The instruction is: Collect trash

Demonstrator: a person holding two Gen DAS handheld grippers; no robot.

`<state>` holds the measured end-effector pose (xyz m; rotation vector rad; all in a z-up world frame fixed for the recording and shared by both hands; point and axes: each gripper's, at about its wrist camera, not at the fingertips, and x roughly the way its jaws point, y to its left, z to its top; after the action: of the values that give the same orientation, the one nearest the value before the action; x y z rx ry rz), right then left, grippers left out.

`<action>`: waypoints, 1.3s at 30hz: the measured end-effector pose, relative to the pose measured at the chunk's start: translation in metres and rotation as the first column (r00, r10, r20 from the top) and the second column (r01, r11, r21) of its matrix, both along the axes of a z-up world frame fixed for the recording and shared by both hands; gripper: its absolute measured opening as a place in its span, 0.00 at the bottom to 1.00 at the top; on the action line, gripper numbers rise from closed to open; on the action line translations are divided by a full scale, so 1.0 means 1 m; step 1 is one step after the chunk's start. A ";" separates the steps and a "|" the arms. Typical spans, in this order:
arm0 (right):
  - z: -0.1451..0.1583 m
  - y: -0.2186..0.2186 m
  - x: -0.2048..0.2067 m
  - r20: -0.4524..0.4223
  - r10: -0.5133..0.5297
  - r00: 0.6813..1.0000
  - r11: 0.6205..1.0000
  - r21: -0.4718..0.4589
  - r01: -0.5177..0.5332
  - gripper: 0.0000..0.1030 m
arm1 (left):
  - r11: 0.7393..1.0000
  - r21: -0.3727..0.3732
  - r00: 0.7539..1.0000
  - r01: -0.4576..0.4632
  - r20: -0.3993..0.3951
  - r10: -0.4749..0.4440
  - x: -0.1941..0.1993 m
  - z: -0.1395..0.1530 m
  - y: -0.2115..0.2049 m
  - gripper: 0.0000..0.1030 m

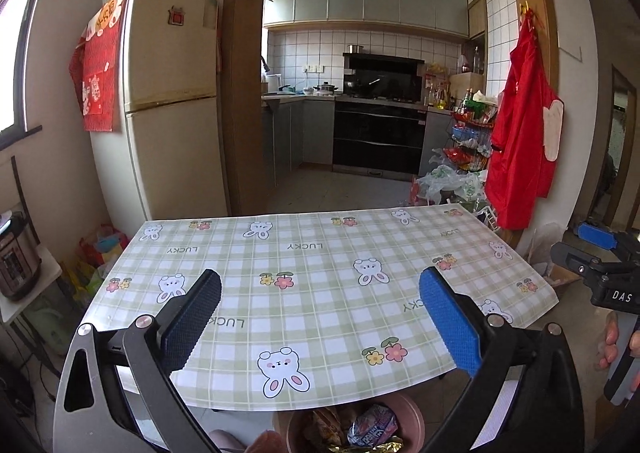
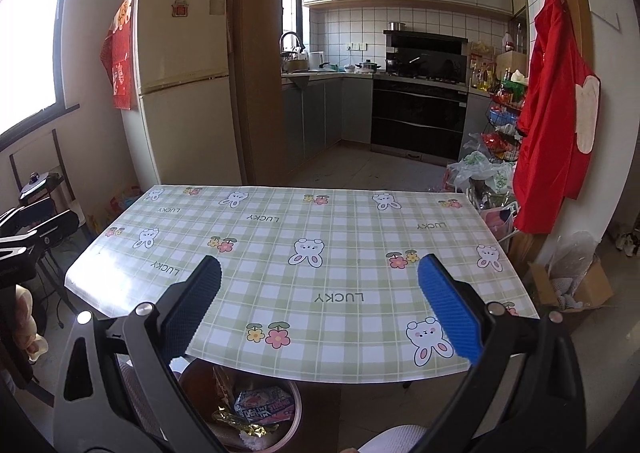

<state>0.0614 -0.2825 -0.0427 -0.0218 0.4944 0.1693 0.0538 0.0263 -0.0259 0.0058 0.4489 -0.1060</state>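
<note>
At 9 o'clock, the left gripper (image 1: 320, 317) is held above the table (image 1: 320, 253), its fingers wide apart and nothing between them. At 3 o'clock, the right gripper (image 2: 318, 311) is held likewise, fingers apart and unloaded. No trash is seen on the tablecloth in either view.

At 6 o'clock, below the near table edge, a bin (image 2: 294, 409) is noted, with wrappers (image 2: 262, 405) already inside; the same bin (image 1: 412, 417) and wrappers (image 1: 374, 429) are seen from the left wrist. The wrappers are judged light, soft, crinkly and somewhat slippery; a loose edge or corner would be the best hold. The largest printed wrapper is lying flat-ish, its long axis running roughly 9 to 3 o'clock in the right view. The task is judged near complete.
</note>
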 end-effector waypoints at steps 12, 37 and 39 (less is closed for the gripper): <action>0.022 -0.011 -0.017 0.054 -0.035 0.998 0.999 -0.001 0.035 0.94 | 0.999 0.046 0.998 -0.002 0.063 -0.001 -0.013 0.027 -0.011 0.94; 0.032 -0.010 -0.032 0.076 -0.041 0.996 0.999 -0.017 0.043 0.94 | 0.997 0.082 0.994 0.003 0.111 -0.012 -0.031 0.038 -0.014 0.94; 0.032 -0.009 -0.032 0.075 -0.042 0.996 0.999 -0.018 0.044 0.94 | 0.996 0.087 0.994 0.002 0.113 -0.012 -0.032 0.038 -0.014 0.94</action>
<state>0.0294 -0.2915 -0.0103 -0.0368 0.4213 0.1211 0.0221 0.0120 0.0121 0.0988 0.3400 -0.0925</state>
